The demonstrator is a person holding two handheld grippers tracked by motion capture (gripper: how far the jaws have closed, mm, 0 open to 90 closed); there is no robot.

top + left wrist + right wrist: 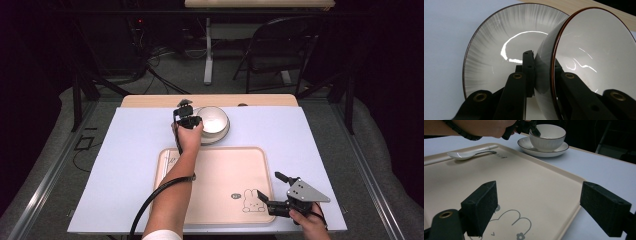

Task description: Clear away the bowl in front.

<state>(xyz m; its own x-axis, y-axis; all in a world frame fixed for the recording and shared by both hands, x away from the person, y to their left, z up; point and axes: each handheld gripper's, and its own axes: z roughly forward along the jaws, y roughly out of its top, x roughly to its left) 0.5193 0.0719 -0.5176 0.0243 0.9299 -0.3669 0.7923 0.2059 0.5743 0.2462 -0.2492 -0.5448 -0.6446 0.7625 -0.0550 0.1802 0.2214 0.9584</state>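
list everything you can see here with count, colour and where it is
bowl: 1, white with dark rim, on the plate, its wall between the left claw's jaws
plate: 1, white with dark rim, far middle of the mat, beyond the tray
spoon: 1, white, on the tray's far left corner
tray: 1, cream with a rabbit drawing, near middle of the mat
mat: 1, pale lilac, covering the table
table: 1, light wood, edge showing past the mat
folding chair: 1, dark, on the floor behind the table
left claw: 1, black, shut on the bowl's rim
right claw: 1, black, open, over the tray's near right corner
forearms and hands: 2, coming in from the bottom edge
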